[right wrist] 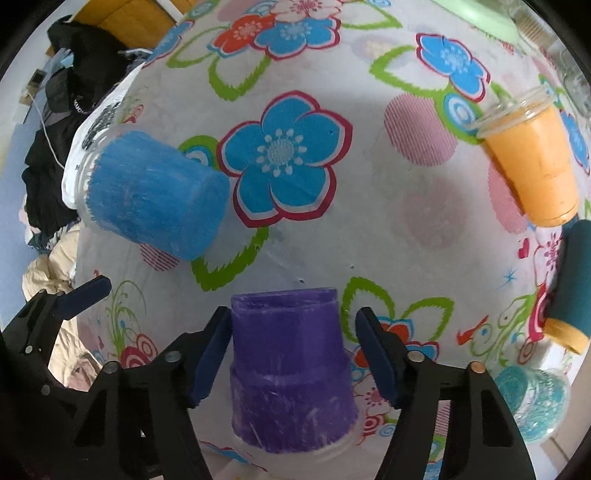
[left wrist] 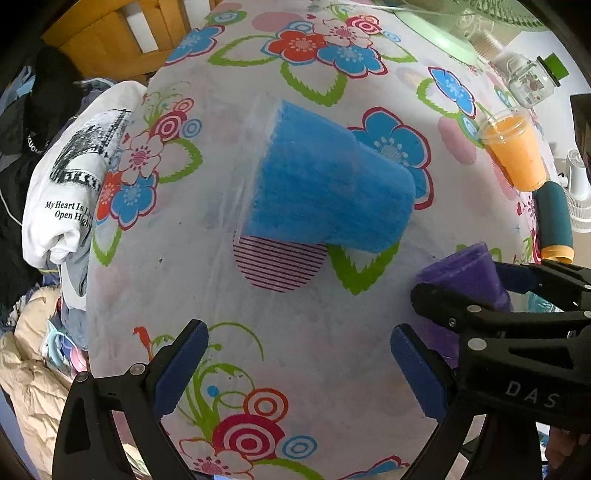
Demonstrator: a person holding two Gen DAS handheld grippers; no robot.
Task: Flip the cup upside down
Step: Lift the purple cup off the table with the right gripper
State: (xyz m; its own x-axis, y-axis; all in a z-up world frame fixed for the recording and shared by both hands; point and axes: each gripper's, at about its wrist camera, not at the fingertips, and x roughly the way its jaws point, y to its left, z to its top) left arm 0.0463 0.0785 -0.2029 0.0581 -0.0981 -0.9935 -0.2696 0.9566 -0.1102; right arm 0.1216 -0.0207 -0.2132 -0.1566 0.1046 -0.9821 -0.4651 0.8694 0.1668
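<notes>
The purple cup (right wrist: 291, 373) stands mouth down on the flowered tablecloth (right wrist: 369, 229), its clear rim flat against the cloth and its closed base up. It sits between the blue pads of the right claw (right wrist: 291, 354), whose jaws stand apart on either side of it; the left pad looks just against the cup wall, the right pad has a clear gap. From the left wrist view the same purple cup (left wrist: 469, 280) shows behind the right claw's black arms (left wrist: 498, 314).

A blue cup (left wrist: 328, 188) stands upright further along the table, wide clear rim up, well apart from the purple one. The left claw (left wrist: 299, 369) hangs over bare cloth short of the blue cup, jaws wide apart, gripping nothing.

Toward the right edge of the table a clear plastic cup of orange drink (right wrist: 532, 162) stands with a lid on top. Just beside it lies a dark teal bottle with a yellow end (right wrist: 570, 284), and near the corner a clear container holding pale blue bits (right wrist: 532, 398). A glass jar with a green cap (left wrist: 535, 79) stands at the far side.

Off the table's left edge there is a white printed shirt (left wrist: 70, 184), a heap of dark clothes (right wrist: 55, 147), and wooden furniture (left wrist: 110, 33) behind.
</notes>
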